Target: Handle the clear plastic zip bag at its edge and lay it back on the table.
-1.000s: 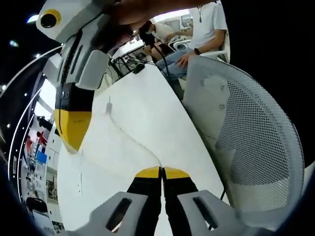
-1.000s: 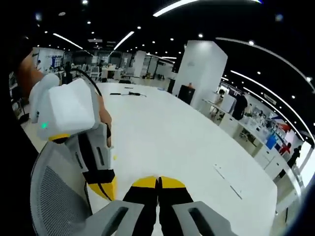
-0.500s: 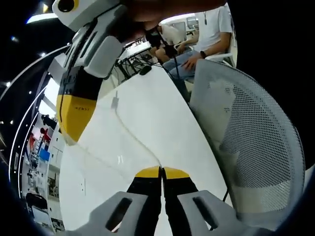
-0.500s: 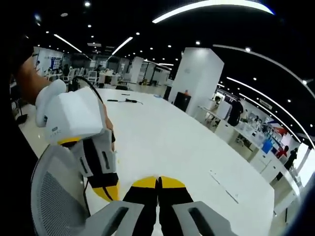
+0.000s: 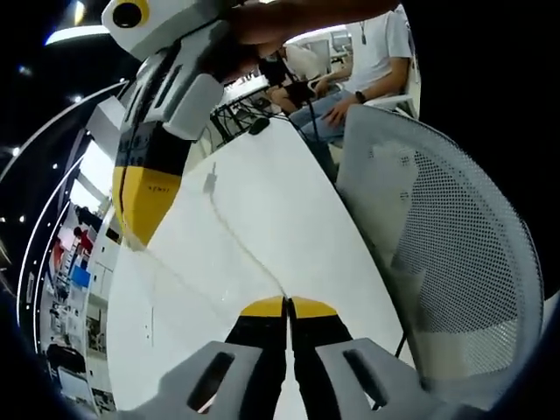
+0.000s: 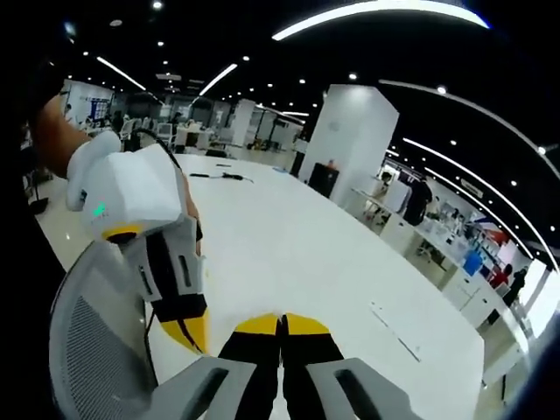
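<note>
Left gripper view first: the left gripper (image 5: pixel 288 302) is rising from the bottom with its yellow-tipped jaws pressed together, clenched on the near edge of the clear plastic zip bag (image 5: pixel 206 236). The bag is stretching away up and to the left as a faint, see-through sheet over the white table (image 5: pixel 289 210), its seal showing as a thin line with a small grey slider tab. At the far end the right gripper (image 5: pixel 143 236) is coming in from the top left, its yellow tip meeting the film; it seems to be pinching there, which would explain why the sheet is hanging taut between the two tools rather than sagging. A white mesh chair (image 5: pixel 455 254) is standing just right of the table, and a seated person (image 5: pixel 363 52) is at the far end.

Over to the right gripper view: this tool's own jaws are closed tip to tip at the bottom, and I cannot make out the film between them here. The left gripper is showing at the left, pointing down by the mesh chair back. The long table is running out ahead, bare in the middle, giving room to lay the bag flat. Judging by the stretch, the bag is not yet down.
</note>
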Tool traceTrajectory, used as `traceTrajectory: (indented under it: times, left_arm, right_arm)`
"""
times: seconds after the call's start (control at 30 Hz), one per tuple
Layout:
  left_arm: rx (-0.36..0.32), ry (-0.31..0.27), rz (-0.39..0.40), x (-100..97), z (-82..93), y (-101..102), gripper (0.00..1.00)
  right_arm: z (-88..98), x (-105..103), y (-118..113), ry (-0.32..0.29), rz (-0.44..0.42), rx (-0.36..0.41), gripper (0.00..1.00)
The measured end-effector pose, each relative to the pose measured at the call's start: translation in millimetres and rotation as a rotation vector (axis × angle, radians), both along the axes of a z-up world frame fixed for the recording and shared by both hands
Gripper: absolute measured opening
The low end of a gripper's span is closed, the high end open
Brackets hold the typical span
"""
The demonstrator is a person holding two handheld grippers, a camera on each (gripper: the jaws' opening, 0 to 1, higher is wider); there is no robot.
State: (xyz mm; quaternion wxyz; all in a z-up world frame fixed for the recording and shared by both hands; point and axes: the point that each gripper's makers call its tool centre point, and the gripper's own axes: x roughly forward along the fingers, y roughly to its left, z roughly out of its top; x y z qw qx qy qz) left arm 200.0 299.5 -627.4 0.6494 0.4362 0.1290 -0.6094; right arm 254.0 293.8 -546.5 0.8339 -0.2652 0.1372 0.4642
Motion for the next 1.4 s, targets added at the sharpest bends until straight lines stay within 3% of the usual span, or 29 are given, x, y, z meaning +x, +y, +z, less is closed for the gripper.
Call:
traceTrajectory:
  times: [0.13, 0.23, 0.57, 0.93, 1.23, 1.4]
  left_arm:
    - [-0.069, 0.029, 0.029, 0.5, 9.4, 0.3, 0.00]
    - [-0.075, 0.032, 0.038, 1.6, 10.7, 3.2, 0.00]
    - [-0.187, 0.071, 0.135, 7.2, 27.2, 11.8, 0.01]
    - [-0.336, 0.119, 0.380, 7.9, 41.0, 62.9, 0.09]
    - [-0.401, 0.160, 0.551, -2.8, 27.6, 105.0, 0.19]
    - [-0.440, 0.179, 0.621, -9.3, 25.4, 117.9, 0.23]
  right_arm:
    - [-9.3, 3.3, -1.1, -0.019, 0.015, -0.053, 0.00]
    - [-13.1, 4.0, 0.1, -0.014, 0.022, -0.059, 0.00]
    - [-35.9, 14.0, 4.7, -0.045, 0.059, -0.133, 0.00]
    - [-67.2, 11.7, 11.4, -0.059, 0.107, -0.201, 0.00]
    - [-85.2, 19.8, 13.4, -0.090, 0.133, -0.237, 0.00]
    - [-97.7, 28.5, 12.1, -0.092, 0.137, -0.256, 0.00]
